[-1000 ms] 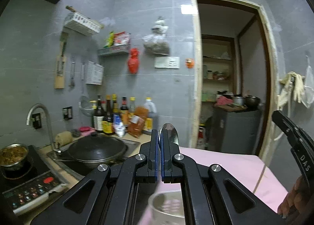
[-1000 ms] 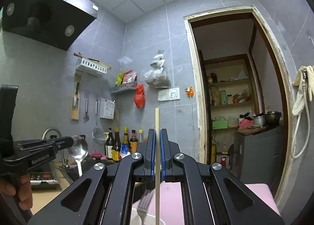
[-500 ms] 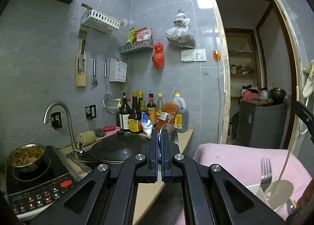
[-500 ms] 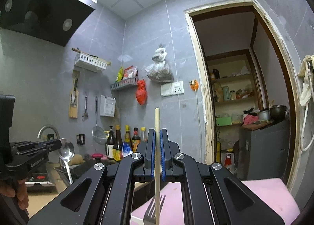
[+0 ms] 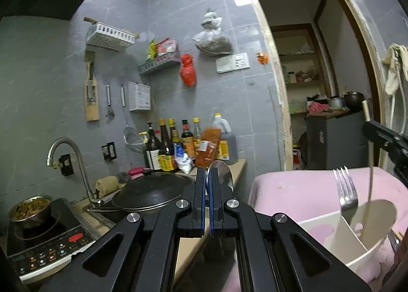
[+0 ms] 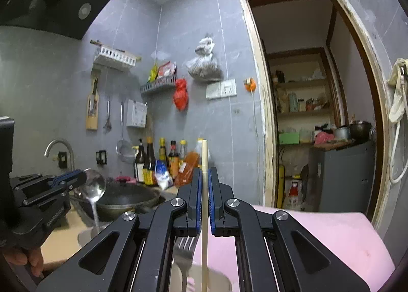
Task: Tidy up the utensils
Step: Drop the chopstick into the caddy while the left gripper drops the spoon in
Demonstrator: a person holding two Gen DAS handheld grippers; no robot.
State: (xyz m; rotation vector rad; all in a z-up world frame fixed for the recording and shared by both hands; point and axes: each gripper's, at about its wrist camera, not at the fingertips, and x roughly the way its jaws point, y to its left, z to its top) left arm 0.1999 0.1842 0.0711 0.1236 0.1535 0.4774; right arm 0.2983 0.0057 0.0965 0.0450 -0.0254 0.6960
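My left gripper [image 5: 207, 172] is shut on a metal spoon [image 5: 219, 171], whose bowl sticks up past the fingertips. At the lower right of that view a white utensil holder [image 5: 357, 236] stands on a pink cloth [image 5: 293, 190], with a fork [image 5: 345, 195] upright in it. My right gripper [image 6: 204, 172] is shut on a pale chopstick [image 6: 204, 154] held upright. Its lower end reaches down into the holder [image 6: 219, 279] beside the fork [image 6: 185, 248]. In the right wrist view, the left gripper [image 6: 84, 177] and its spoon [image 6: 94, 187] are at the left, over the counter.
A lidded black wok [image 5: 153, 192] sits by the faucet [image 5: 66, 149]. A pot of food [image 5: 30, 209] stands on an induction cooker [image 5: 51, 243]. Sauce bottles [image 5: 178, 149] line the wall. An open doorway [image 5: 318, 93] is at the right.
Both grippers have sunk. The left wrist view has swung left, so the holder went from bottom centre to lower right. The chopstick's lower end has come down into the holder.
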